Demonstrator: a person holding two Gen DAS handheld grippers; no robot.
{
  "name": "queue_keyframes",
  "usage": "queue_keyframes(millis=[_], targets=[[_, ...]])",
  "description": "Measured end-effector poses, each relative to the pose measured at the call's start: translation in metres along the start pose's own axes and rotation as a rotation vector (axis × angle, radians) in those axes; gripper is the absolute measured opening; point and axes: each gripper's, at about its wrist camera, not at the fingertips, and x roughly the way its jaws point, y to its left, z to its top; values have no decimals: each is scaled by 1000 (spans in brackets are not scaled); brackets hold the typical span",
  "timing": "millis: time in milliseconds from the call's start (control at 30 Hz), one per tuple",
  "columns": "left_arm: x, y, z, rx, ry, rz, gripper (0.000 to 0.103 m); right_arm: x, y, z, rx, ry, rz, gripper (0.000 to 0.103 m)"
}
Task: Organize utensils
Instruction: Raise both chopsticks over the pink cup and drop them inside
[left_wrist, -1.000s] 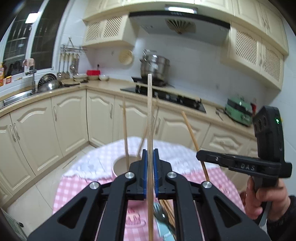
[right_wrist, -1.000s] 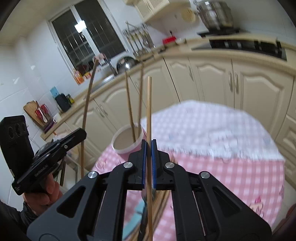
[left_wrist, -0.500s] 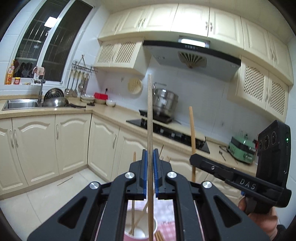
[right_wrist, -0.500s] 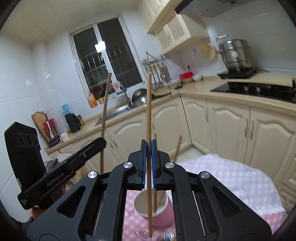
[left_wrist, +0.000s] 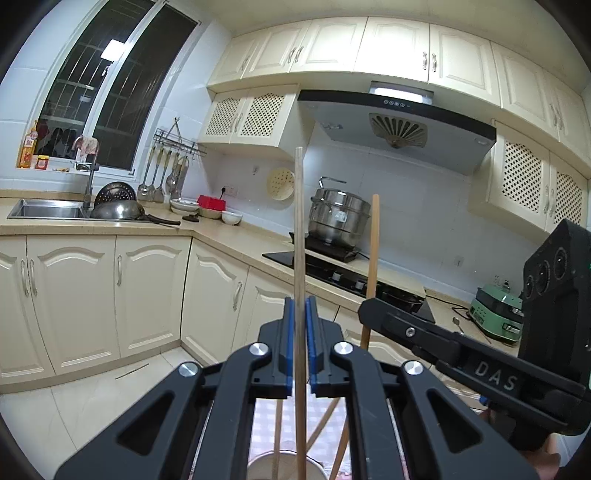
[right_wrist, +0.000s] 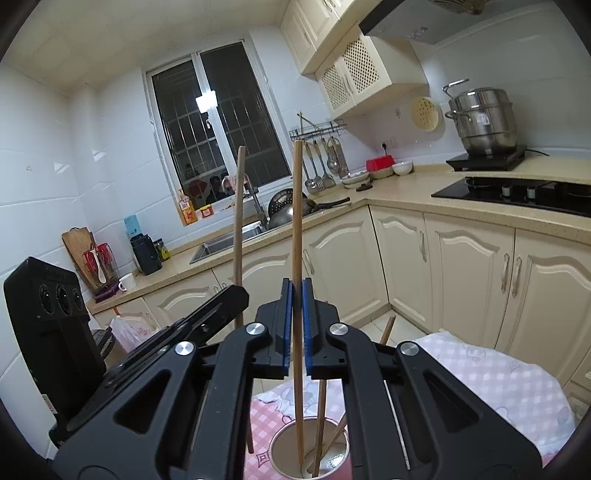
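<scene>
**Two chopsticks held upright over the cup**

Over the pink checked tablecloth (right_wrist: 498, 373), seen from the left wrist: left gripper (left_wrist: 300, 350), blue pads pressed together on a pale wooden chopstick (left_wrist: 299, 258) that stands upright, its lower end reaching down in front of the cup (left_wrist: 258, 467) at the bottom edge. Two or three more sticks lean inside that cup. To the right, the right gripper (left_wrist: 369, 308) enters at a slant, pinching a darker chopstick (left_wrist: 373, 243), also near upright. Behind: cream cabinets, sink (left_wrist: 48, 210), hob (left_wrist: 343, 275) with a steel steamer pot (left_wrist: 340, 216), range hood (left_wrist: 399, 118).

From the right wrist: right gripper (right_wrist: 297, 328), pads shut tight on its chopstick (right_wrist: 297, 221), whose lower tip stands inside the pink-walled cup (right_wrist: 280, 454), among the sticks already leaning there. Cup stands on the tablecloth. At left, the left gripper (right_wrist: 236, 295), gripping its own chopstick (right_wrist: 239, 214) upright; that stick's lower end hangs just beside the cup, outside the rim. Background: dark window (right_wrist: 218, 118), hanging ladles (right_wrist: 321, 162), cutting board (right_wrist: 79, 243).
</scene>
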Motion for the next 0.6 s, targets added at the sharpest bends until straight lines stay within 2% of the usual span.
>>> queue_keyframes(millis=[600], targets=[[29,19,-43,-11,78,42,6,25,-8,-28,-16,88,-38,6]])
